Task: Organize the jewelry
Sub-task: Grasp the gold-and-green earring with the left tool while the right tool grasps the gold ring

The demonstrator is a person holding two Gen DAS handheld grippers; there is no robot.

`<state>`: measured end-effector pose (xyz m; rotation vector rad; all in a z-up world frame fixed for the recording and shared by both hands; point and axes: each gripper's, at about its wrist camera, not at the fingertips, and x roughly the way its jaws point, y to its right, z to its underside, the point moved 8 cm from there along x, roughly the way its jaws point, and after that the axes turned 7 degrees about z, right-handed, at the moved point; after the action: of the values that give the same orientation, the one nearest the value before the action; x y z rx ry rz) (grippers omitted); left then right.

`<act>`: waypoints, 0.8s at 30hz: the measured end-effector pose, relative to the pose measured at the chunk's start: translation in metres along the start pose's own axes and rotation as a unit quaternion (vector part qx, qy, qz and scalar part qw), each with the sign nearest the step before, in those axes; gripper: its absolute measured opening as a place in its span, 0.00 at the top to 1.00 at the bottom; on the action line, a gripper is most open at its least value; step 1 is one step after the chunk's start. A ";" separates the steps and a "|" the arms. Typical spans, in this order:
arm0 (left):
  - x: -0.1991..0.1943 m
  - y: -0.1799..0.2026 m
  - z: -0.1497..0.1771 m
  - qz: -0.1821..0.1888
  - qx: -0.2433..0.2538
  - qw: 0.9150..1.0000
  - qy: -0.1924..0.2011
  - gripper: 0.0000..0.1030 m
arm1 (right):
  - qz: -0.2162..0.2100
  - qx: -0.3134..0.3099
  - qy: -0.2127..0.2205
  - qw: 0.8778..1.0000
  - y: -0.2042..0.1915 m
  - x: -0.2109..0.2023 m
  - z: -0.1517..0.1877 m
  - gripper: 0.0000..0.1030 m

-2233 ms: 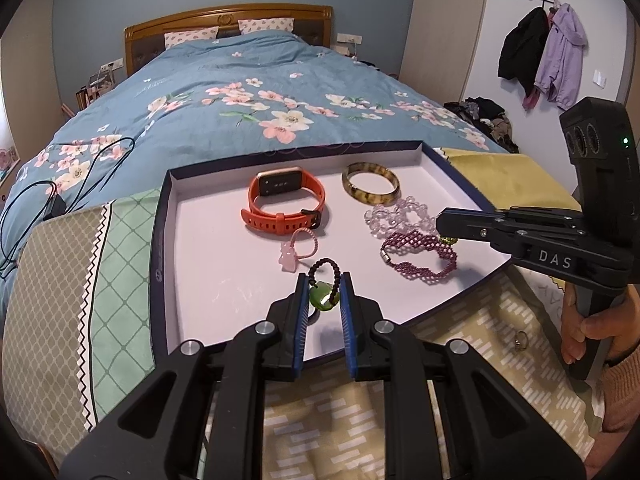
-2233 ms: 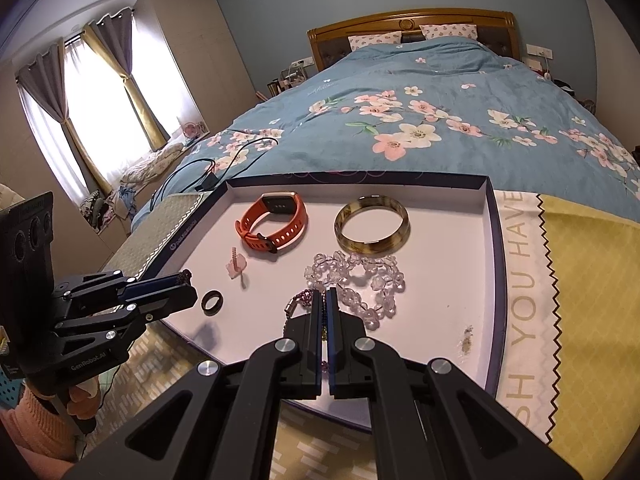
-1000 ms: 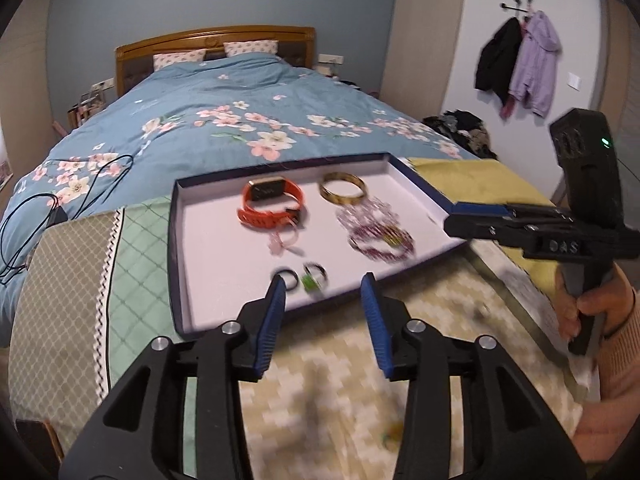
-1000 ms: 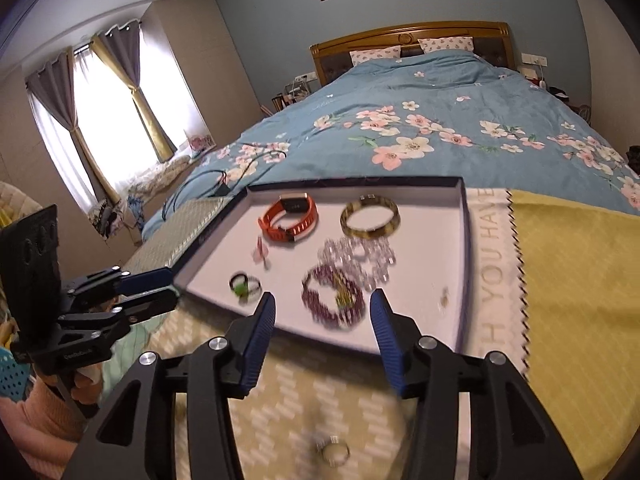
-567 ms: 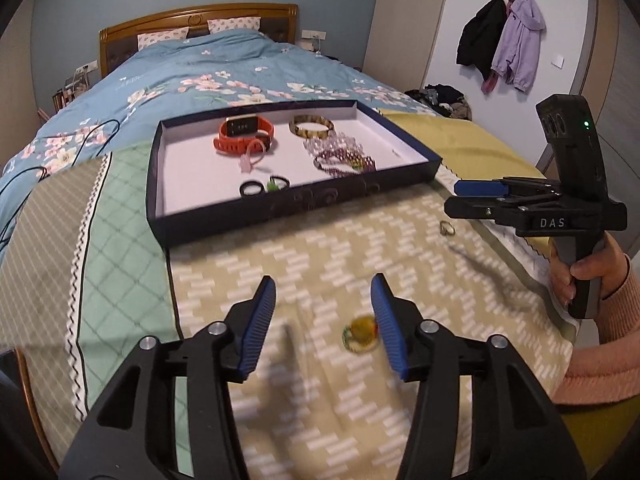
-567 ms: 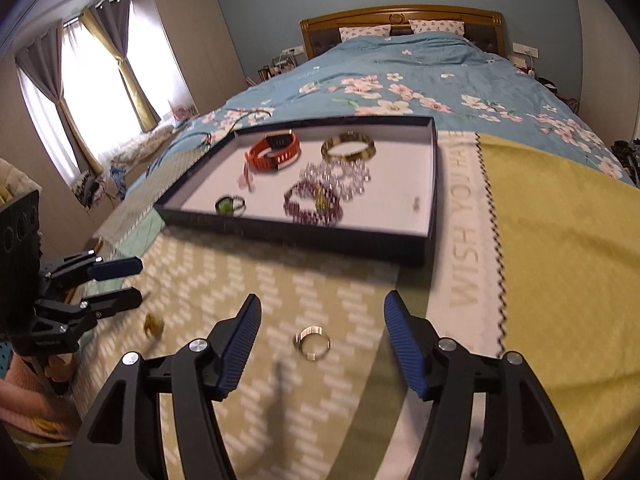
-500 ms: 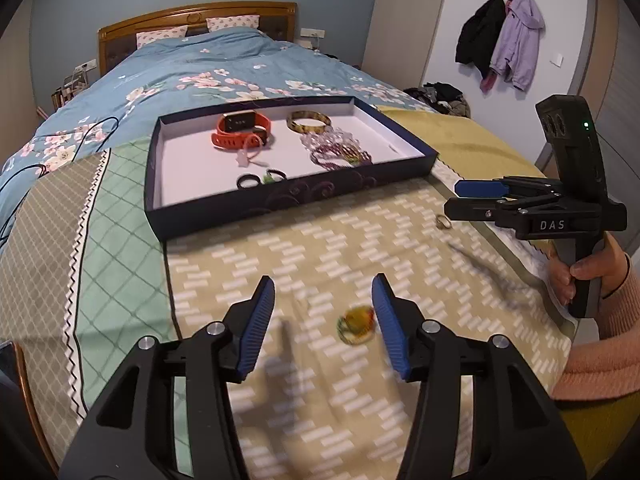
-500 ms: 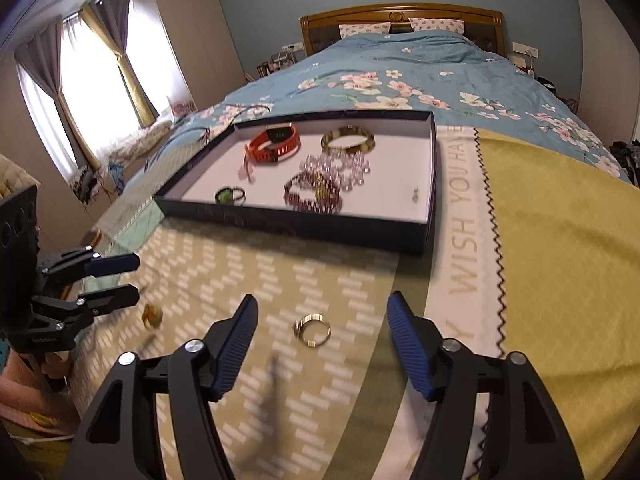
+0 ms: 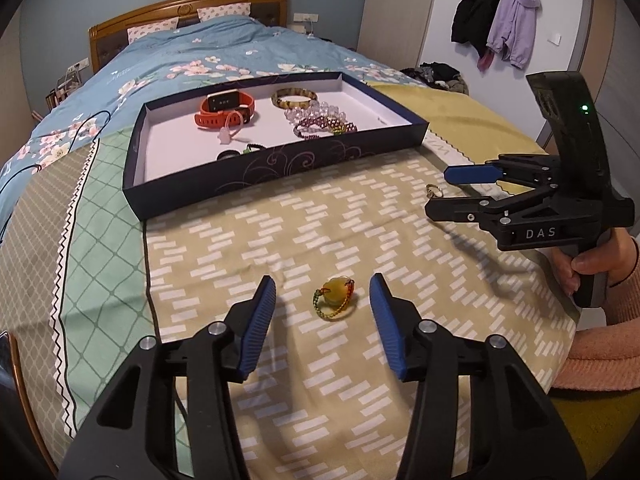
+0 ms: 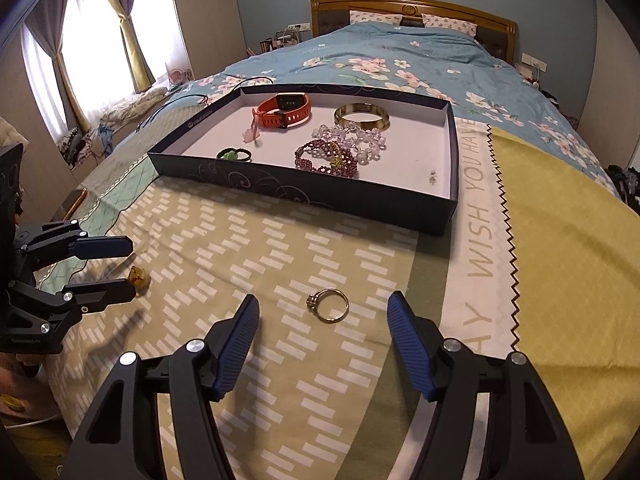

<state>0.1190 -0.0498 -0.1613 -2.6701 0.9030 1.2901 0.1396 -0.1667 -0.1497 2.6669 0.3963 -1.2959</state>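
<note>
A dark blue tray (image 9: 280, 160) (image 10: 304, 192) holds an orange watch (image 9: 224, 106), an amber bangle (image 9: 294, 97), clear and purple bead bracelets (image 10: 332, 156) and a green-stone ring (image 10: 232, 155). A yellow-stone ring with a beaded band (image 9: 335, 298) lies on the cloth between my open left gripper's (image 9: 322, 300) fingers. A gold ring (image 10: 328, 305) lies between my open right gripper's (image 10: 322, 320) fingers. Both grippers are empty. The right gripper (image 9: 448, 190) shows at the right of the left wrist view. The left gripper (image 10: 120, 268) shows at the left of the right wrist view.
The patterned cloth (image 9: 360, 220) covers the table, with a yellow section (image 10: 560, 240) at the right. A blue floral bed (image 10: 380, 56) lies behind the tray. Curtained windows (image 10: 92, 52) are to the left. Coats (image 9: 496, 28) hang on the wall.
Both grippers let go of items in the tray, opened, and pulled back. They have since lowered toward the yellow-stone ring and the gold ring on the cloth.
</note>
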 end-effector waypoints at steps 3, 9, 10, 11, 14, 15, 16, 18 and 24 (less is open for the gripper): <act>0.005 0.001 0.000 0.000 -0.003 1.000 -0.009 0.56 | 0.003 -0.008 -0.001 1.000 -0.004 0.000 0.000 0.39; 0.009 0.002 -0.001 -0.003 -0.003 1.000 -0.012 0.62 | 0.006 -0.019 0.000 1.000 -0.008 0.001 0.001 0.55; 0.009 0.001 -0.001 -0.005 -0.007 1.000 -0.011 0.65 | 0.007 -0.017 0.000 1.000 -0.007 0.000 0.001 0.58; 0.008 0.000 -0.001 -0.005 -0.009 1.000 -0.011 0.67 | 0.007 -0.014 0.001 1.000 -0.006 0.000 0.001 0.62; 0.007 -0.003 0.000 -0.007 -0.016 1.000 -0.010 0.73 | 0.006 -0.011 0.002 1.000 -0.005 -0.001 0.000 0.74; 0.007 -0.004 0.000 -0.007 -0.016 1.000 -0.010 0.76 | 0.005 -0.011 0.002 1.000 -0.005 -0.001 0.000 0.77; 0.006 -0.004 0.001 -0.008 -0.017 1.000 -0.010 0.76 | 0.002 -0.012 0.002 1.000 -0.006 -0.001 0.000 0.81; 0.006 -0.004 0.001 -0.007 -0.021 1.000 -0.009 0.77 | 0.004 -0.015 0.003 1.000 -0.007 -0.001 0.000 0.81; 0.005 -0.008 0.001 -0.008 -0.028 1.000 -0.006 0.82 | 0.001 -0.013 0.006 1.000 -0.007 -0.002 -0.001 0.81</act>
<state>0.1246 -0.0454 -0.1667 -2.7025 0.8534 1.3464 0.1369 -0.1603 -0.1472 2.6543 0.4078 -1.2663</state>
